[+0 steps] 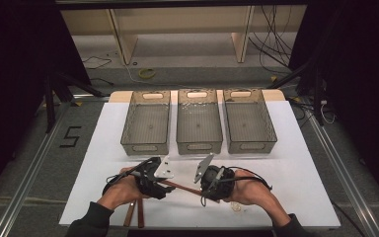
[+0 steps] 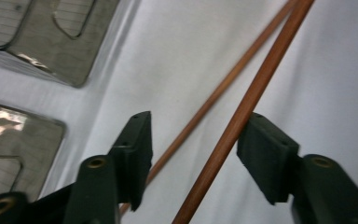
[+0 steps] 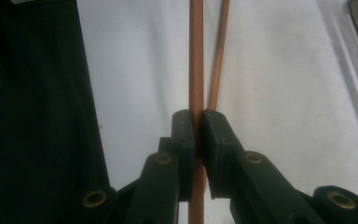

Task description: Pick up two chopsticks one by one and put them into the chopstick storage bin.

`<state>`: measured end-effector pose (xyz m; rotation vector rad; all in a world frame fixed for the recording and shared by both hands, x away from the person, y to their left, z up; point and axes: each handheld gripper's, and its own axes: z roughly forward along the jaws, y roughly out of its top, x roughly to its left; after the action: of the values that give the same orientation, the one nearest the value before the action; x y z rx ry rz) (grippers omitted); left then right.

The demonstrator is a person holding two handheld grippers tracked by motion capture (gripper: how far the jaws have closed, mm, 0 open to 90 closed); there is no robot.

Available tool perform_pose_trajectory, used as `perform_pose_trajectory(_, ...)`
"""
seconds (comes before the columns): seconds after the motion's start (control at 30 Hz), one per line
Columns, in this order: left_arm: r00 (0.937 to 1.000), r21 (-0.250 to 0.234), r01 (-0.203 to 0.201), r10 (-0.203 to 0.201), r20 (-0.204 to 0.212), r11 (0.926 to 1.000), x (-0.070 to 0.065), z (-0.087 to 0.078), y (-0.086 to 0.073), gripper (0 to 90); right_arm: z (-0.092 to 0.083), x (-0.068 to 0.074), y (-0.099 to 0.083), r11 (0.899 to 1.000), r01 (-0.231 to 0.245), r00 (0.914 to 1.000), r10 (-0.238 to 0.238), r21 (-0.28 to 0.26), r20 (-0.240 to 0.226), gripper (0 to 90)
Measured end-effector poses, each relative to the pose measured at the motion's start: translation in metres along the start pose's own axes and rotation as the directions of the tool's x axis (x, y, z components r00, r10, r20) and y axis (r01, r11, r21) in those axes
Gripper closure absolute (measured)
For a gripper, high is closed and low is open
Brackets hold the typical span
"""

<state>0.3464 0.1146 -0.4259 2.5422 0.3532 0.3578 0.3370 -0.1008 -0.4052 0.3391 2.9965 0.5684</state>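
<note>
Two thin brown wooden sticks lie on the white sheet (image 1: pixel 296 163) near its front edge. My right gripper (image 3: pixel 198 114) is shut on the thicker stick (image 3: pixel 196 56), and the thinner stick (image 3: pixel 219 56) lies on the sheet just beside it. My left gripper (image 2: pixel 198 121) is open, its jaws standing on either side of both sticks. The thicker stick (image 2: pixel 242 116) runs close along one jaw, while the thinner stick (image 2: pixel 205 107) lies on the sheet below. From above, the held stick (image 1: pixel 180 187) spans between the left gripper (image 1: pixel 167 187) and the right gripper (image 1: pixel 203 193).
Three translucent grey bins stand side by side at the back of the sheet: left bin (image 1: pixel 128 126), middle bin (image 1: pixel 199 147), right bin (image 1: pixel 271 126). The sticks' far ends (image 1: pixel 134 215) reach the front edge by the person's left sleeve. Dark floor and cables surround the table.
</note>
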Motion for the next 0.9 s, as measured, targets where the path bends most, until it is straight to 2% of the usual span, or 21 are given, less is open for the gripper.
perform_pose_trajectory(0.07, 0.9997, 0.023, -0.019, 0.019, 0.012, 0.9995, 0.000, 0.001, 0.000, 50.9, -0.001, 0.000, 0.000, 1.000, 0.008, 1.0000, -0.008, -0.002, -0.001, 84.5)
perform_pose_trajectory(0.23, 0.9985, 0.029, -0.035, 0.034, 0.042, 0.9990, -0.002, 0.003, 0.000, 59.2, -0.003, 0.001, -0.001, 1.000, 0.019, 0.9998, -0.019, -0.001, -0.004, 84.6)
perform_pose_trajectory(0.27, 0.9977, 0.037, -0.047, 0.045, 0.051, 0.9982, -0.003, 0.005, 0.000, 63.4, -0.003, 0.001, -0.001, 1.000, 0.022, 0.9997, -0.022, 0.008, -0.008, 84.6)
perform_pose_trajectory(0.3, 0.9960, 0.034, -0.080, 0.078, 0.044, 0.9962, -0.005, 0.006, 0.001, 70.3, -0.003, 0.001, -0.001, 1.000, 0.021, 0.9998, -0.021, 0.010, -0.007, 84.7)
perform_pose_trajectory(0.33, 0.9939, 0.025, -0.102, 0.101, 0.044, 0.9945, -0.006, 0.007, 0.001, 72.1, -0.002, 0.000, -0.002, 1.000, 0.016, 0.9999, -0.016, 0.013, 0.004, 84.7)
perform_pose_trajectory(0.4, 0.9912, 0.033, -0.120, 0.118, 0.060, 0.9922, -0.008, 0.006, 0.002, 73.9, -0.003, -0.002, -0.003, 1.000, 0.019, 0.9998, -0.019, 0.013, -0.009, 84.6)
perform_pose_trajectory(0.57, 0.9852, 0.043, -0.137, 0.132, 0.109, 0.9896, -0.008, 0.008, 0.002, 76.3, -0.003, 0.000, -0.003, 0.999, 0.034, 0.9994, -0.034, 0.013, -0.004, 84.5)
perform_pose_trajectory(0.6, 0.9842, 0.044, -0.141, 0.135, 0.115, 0.9891, -0.010, 0.010, 0.002, 77.5, -0.003, -0.001, -0.004, 0.997, 0.072, 0.9974, -0.072, 0.032, -0.002, 84.5)
perform_pose_trajectory(0.67, 0.9783, 0.049, -0.163, 0.155, 0.137, 0.9853, -0.011, 0.009, 0.002, 78.6, -0.003, -0.001, -0.004, 0.996, 0.082, 0.9966, -0.082, 0.033, -0.001, 84.2)
perform_pose_trajectory(0.73, 0.9776, 0.046, -0.163, 0.156, 0.142, 0.9855, -0.012, 0.009, 0.003, 80.1, -0.003, -0.002, -0.006, 0.995, 0.097, 0.9953, -0.097, 0.028, -0.002, 83.6)
perform_pose_trajectory(0.8, 0.9719, 0.027, -0.157, 0.150, 0.182, 0.9872, -0.015, 0.008, 0.003, 82.2, -0.005, -0.004, -0.007, 0.996, 0.082, 0.9966, -0.082, 0.025, 0.005, 82.2)
perform_pose_trajectory(0.83, 0.9719, 0.027, -0.157, 0.150, 0.182, 0.9872, -0.015, 0.008, 0.003, 83.5, -0.006, -0.005, -0.008, 0.997, 0.071, 0.9973, -0.071, 0.013, 0.019, 81.0)
perform_pose_trajectory(0.87, 0.9728, 0.016, -0.146, 0.141, 0.184, 0.9891, -0.017, 0.009, 0.004, 83.7, -0.007, -0.007, -0.008, 0.999, 0.040, 0.9988, -0.040, 0.002, 0.028, 80.5)
perform_pose_trajectory(0.9, 0.9728, 0.016, -0.146, 0.141, 0.184, 0.9891, -0.017, 0.009, 0.004, 83.8, -0.009, -0.009, -0.009, 0.999, 0.032, 0.9992, -0.032, -0.001, 0.024, 79.9)
